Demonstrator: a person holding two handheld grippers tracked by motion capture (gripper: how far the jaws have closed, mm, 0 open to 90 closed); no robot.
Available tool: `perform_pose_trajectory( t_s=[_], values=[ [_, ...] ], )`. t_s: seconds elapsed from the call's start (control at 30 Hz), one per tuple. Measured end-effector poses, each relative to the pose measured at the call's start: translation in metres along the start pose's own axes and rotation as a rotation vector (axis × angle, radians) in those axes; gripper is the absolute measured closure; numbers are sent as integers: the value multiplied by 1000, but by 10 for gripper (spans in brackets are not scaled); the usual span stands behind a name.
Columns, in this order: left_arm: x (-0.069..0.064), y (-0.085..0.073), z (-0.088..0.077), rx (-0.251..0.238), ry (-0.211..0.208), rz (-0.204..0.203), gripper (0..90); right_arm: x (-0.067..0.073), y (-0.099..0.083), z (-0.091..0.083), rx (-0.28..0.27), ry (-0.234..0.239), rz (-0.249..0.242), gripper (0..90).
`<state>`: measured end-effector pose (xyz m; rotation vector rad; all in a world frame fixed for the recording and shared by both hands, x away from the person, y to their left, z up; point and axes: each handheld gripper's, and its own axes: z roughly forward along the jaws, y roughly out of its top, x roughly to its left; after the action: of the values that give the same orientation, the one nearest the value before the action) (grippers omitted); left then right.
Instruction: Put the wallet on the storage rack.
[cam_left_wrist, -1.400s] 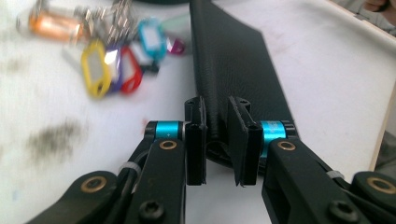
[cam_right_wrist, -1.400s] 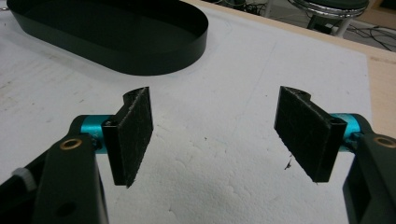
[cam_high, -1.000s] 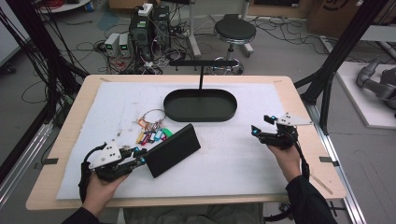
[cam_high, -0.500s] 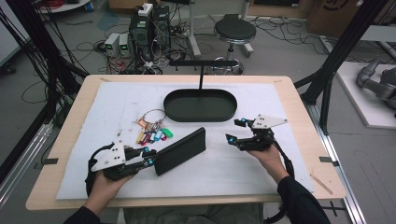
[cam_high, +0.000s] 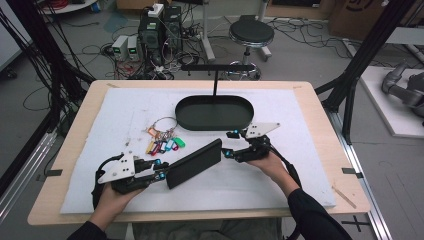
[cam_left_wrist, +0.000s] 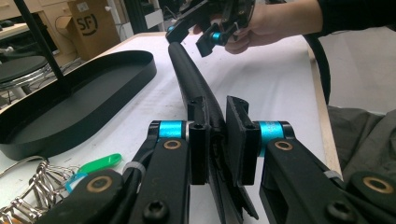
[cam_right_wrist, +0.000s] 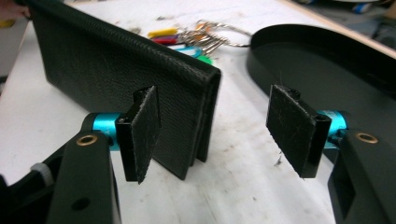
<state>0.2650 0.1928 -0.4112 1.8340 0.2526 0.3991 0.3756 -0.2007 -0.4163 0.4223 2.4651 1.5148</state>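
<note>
The left gripper (cam_high: 159, 170) clamps one end of a black wallet (cam_high: 194, 163), which stands on edge on the white table (cam_high: 300, 125) near the key bunch (cam_high: 164, 140). The right gripper (cam_high: 229, 144) brackets its far end, jaws apart and just been closing, pads not pressing.

"SF", seemingly, printed on the cardboard box (cam_left_wrist: 88, 25).

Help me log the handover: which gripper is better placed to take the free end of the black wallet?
The right gripper. Its jaws, just closing, stand open around the free end of the black wallet, pads not yet pressing. The left gripper is already clamped on the opposite end.
</note>
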Motion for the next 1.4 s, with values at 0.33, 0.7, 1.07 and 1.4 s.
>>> perform_pose_trajectory(
  t_s=[0.33,0.7,1.07,1.4],
  values=[
    [3,-2,-3,9,19,-5,792,6,4,25,76,68,-100,527],
    [12,11,11,-19,44,3,786,16,13,-31,4,-4,-163,716],
    [18,18,77,42,-19,17,777,15,-28,-75,23,-119,-94,721],
    [18,11,90,71,22,-72,443,16,-41,-80,60,-127,-40,724]
  ],
)
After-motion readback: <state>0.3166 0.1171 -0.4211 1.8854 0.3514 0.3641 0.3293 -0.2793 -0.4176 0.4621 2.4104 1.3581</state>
